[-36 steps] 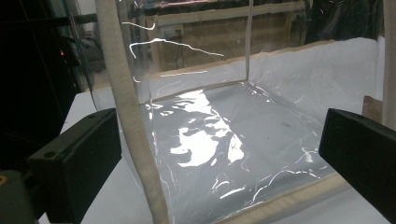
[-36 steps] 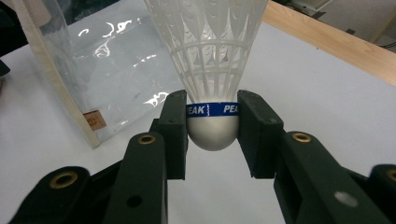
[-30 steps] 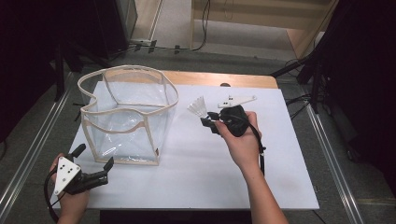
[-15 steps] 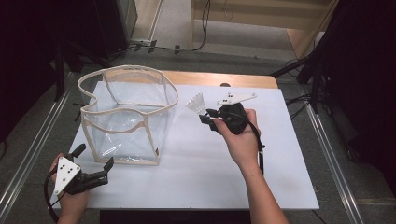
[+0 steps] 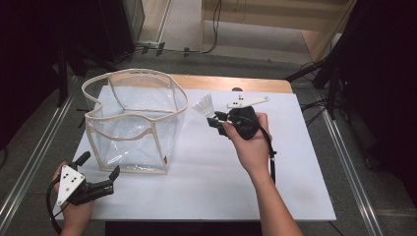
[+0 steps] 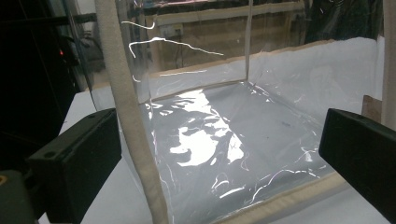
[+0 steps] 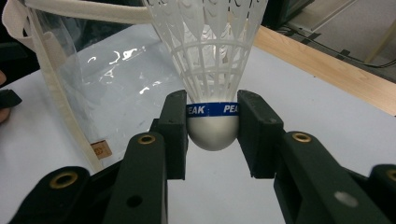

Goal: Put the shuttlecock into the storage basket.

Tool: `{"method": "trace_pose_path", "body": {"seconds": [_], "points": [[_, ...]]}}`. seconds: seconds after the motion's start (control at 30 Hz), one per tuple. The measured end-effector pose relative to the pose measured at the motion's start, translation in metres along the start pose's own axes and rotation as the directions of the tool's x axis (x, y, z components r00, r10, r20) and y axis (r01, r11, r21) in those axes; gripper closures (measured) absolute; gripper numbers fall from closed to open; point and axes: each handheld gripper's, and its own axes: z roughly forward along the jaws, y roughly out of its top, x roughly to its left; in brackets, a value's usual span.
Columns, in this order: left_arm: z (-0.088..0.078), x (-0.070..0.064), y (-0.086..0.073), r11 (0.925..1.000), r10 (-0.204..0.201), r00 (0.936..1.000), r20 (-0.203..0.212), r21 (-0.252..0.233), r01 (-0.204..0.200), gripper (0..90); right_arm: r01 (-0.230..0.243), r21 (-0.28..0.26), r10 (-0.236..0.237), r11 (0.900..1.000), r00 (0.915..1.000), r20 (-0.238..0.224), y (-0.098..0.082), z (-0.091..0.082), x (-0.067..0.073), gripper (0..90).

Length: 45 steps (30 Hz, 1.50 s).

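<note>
A white plastic shuttlecock [image 7: 212, 70] with a blue band is clamped by its rounded head in my right gripper [image 7: 212, 126], its skirt pointing away. In the high view the shuttlecock [image 5: 203, 105] is lifted above the white table, just right of the clear bag, with the right gripper [image 5: 215, 118] shut on it. The clear plastic bag [image 5: 135, 125] with cream edging stands upright and open at the left. My left gripper [image 5: 98, 169] is open near the table's front left corner, beside the bag's front edge. The bag's cream corner seam [image 6: 135, 121] runs between the left gripper's [image 6: 219, 149] jaws.
The white table [image 5: 216, 187] has a wooden strip [image 5: 231, 83] along its far edge. Metal rails [image 5: 344, 162] run down both sides, with dark floor and stands beyond.
The right gripper has carried the shuttlecock a little toward the bag and slightly higher. The left gripper has stayed in place.
</note>
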Motion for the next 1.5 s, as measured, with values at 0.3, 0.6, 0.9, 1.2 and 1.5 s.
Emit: {"method": "trace_pose_path", "body": {"seconds": [0.3, 0.6, 0.9, 1.2, 1.5], "points": [[0.000, 0.000, 0.000, 1.0000, -0.002, 1.0000, 0.001, 0.000, 0.002, 0.0, 0.004, -0.017, -0.004, 1.000, 1.0000, -0.001, 0.004, 0.001, 0.002, 63.1], [0.000, 0.000, 0.000, 1.0000, -0.004, 1.0000, 0.002, -0.002, 0.004, 0.0, 0.013, -0.046, -0.012, 0.999, 0.9999, 0.008, 0.015, -0.003, 0.004, 63.1], [0.000, 0.000, 0.000, 1.0000, -0.004, 1.0000, 0.003, -0.002, 0.004, 0.0, 0.028, -0.063, -0.028, 0.998, 0.9996, -0.001, 0.026, -0.001, 0.009, 63.1], [0.000, 0.001, 0.000, 1.0000, -0.004, 1.0000, 0.004, -0.002, 0.004, 0.0, 0.035, -0.076, -0.036, 0.996, 0.9993, -0.013, 0.035, 0.003, 0.014, 63.1], [0.000, 0.001, 0.000, 1.0000, -0.003, 1.0000, 0.003, -0.001, 0.003, 0.0, 0.041, -0.093, -0.043, 0.995, 0.9988, -0.023, 0.044, 0.006, 0.018, 63.1]]}}
